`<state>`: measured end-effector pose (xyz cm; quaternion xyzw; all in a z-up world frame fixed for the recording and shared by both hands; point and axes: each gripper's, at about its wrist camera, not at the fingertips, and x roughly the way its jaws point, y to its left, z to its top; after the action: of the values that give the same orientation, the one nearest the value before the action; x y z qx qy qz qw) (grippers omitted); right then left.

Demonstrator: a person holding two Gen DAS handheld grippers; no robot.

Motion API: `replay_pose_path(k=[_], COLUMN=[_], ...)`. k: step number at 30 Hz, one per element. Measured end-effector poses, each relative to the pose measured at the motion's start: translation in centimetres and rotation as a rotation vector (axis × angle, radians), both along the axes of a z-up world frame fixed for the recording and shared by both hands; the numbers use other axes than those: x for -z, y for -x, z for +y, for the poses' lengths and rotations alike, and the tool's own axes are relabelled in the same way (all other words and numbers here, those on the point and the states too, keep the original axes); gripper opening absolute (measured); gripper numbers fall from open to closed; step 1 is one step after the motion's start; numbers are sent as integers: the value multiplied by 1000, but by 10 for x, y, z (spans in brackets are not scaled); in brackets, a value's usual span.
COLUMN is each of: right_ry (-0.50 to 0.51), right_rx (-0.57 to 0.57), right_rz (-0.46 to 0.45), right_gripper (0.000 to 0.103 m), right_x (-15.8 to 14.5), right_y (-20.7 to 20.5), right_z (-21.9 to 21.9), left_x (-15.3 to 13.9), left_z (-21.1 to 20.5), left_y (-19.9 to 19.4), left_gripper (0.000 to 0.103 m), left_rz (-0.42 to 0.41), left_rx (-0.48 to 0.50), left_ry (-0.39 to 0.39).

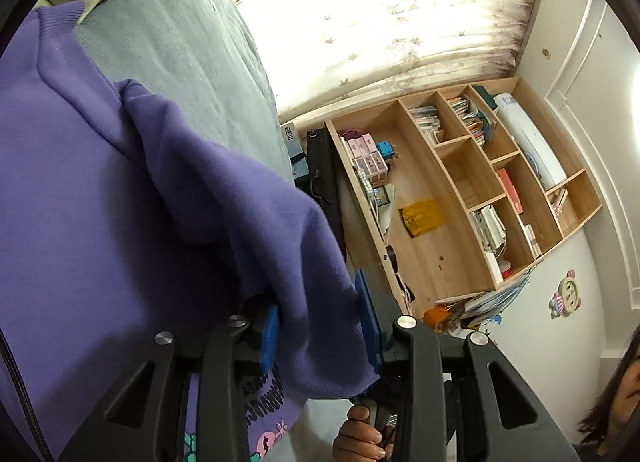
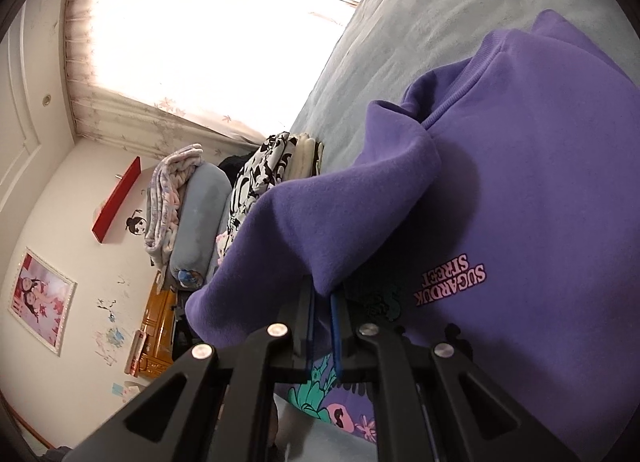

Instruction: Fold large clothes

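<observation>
Purple fleece fills the foreground: a sweatshirt (image 2: 520,189) with a cartoon print and pink lettering lies spread on the grey-green bed (image 1: 192,61), and one part of it, likely a sleeve, is lifted and draped across both tools. On the right, the right hand-held gripper (image 2: 322,302) has its blue pads pinched together on the hanging edge of that fold, cloth clamped firmly between them. On the left, the left hand-held gripper (image 1: 324,322) stands with its pads apart; fabric hangs between them, but whether they press on it I cannot tell. A person's hand (image 1: 360,438) grips the handle below.

This garment looks soft, thick and floppy, light enough to lift but prone to sag and bunch, so it should drape wherever it is carried. My judgement: the ribbed cuff or hem, or a seam edge, gives the surest hold, since brushed fleece in the middle could slip through.

Further out, folded clothes (image 2: 276,169) sit stacked at the bed's far end, a wooden bookshelf (image 1: 480,189) lines the wall, and a bright curtained window (image 2: 200,41) glares behind.
</observation>
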<state>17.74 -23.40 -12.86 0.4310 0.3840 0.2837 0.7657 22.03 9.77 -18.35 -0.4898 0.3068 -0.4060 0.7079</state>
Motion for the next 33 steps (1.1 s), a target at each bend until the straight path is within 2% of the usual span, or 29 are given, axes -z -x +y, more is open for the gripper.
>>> replay_pose_path(k=[10, 12, 13, 16, 17, 21, 23, 26, 29, 31, 33], right_ry=[-31, -30, -23, 17, 44, 270, 390, 534, 630, 672, 725], right_rx=[-16, -23, -24, -8, 3, 63, 64, 61, 74, 76, 57], right_rz=[-7, -12, -14, -15, -9, 68, 99, 133, 147, 170, 222], right_gripper=[6, 6, 6, 6, 5, 5, 4, 4, 4, 4, 4], right_x=[2, 2, 2, -2, -5, -18, -22, -23, -30, -24, 4], right_y=[1, 0, 0, 1, 1, 5, 8, 14, 21, 24, 21], right_z=[-7, -7, -6, -5, -4, 4, 13, 31, 42, 47, 52], left_x=[-8, -11, -14, -20, -23, -24, -22, -33, -44, -38, -16], left_z=[13, 14, 12, 7, 3, -15, -25, -45, -62, -72, -67], left_y=[8, 8, 7, 5, 3, -2, 1, 8, 11, 12, 10], left_gripper=[34, 20, 8, 4, 4, 4, 4, 4, 4, 4, 4], left_rz=[-50, -59, -54, -8, 32, 229, 308, 324, 328, 336, 382], left_rx=[7, -16, -33, -68, -74, -76, -71, -93, -117, -140, -146], left_ry=[20, -20, -68, -200, -298, -622, -748, -938, -1069, -1160, -1164])
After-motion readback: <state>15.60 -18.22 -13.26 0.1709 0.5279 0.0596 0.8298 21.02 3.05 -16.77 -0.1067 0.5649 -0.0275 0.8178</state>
